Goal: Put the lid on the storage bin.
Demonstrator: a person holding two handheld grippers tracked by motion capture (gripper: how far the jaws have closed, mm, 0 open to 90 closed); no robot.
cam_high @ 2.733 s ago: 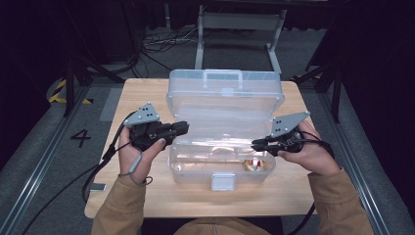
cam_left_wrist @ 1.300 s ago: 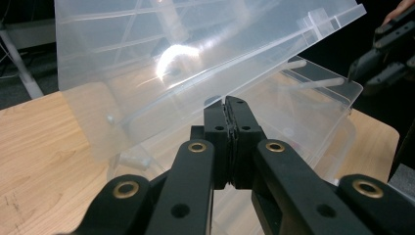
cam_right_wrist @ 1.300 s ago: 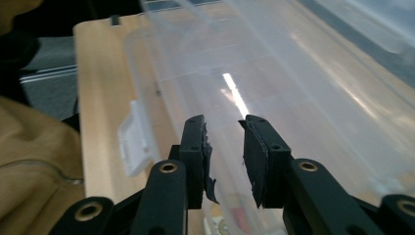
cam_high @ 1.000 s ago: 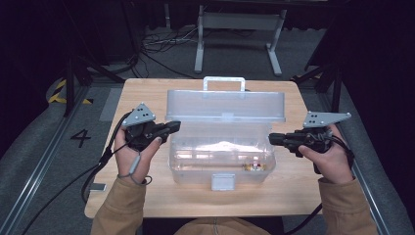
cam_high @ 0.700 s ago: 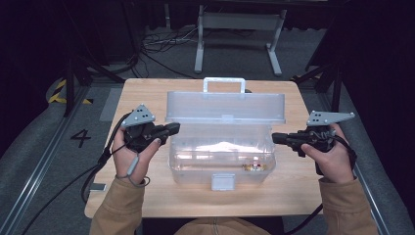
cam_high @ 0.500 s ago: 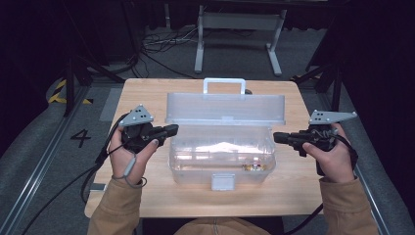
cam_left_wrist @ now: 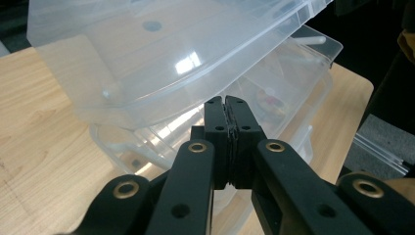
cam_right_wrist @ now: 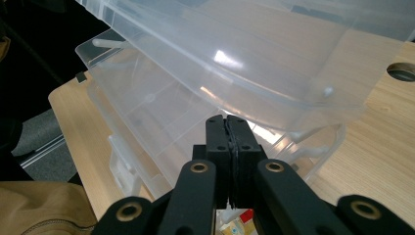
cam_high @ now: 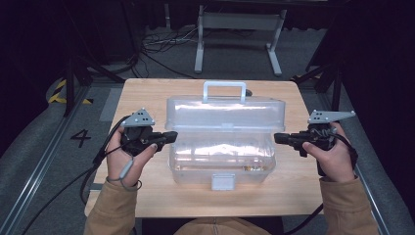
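A wooden surface [cam_high: 147, 93] is seen carrying a clear plastic box [cam_high: 220, 161] at its middle. The hinged lid [cam_high: 225, 112] is held tilted above the tub, so the closing is judged partly done, with lowering and the front latch [cam_high: 223, 182] left. The left gripper [cam_high: 169, 137] and right gripper [cam_high: 280, 138] are kept at the box's ends, their jaws shut together on nothing. Small items [cam_high: 252, 168] are glimpsed inside.

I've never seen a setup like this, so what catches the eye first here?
A clear plastic storage box with a carry handle sits mid-table on the wooden table, its lid resting ajar. A hand-held pair of black tongs flanks each end, the left tongs and right tongs, both shut and holding nothing.
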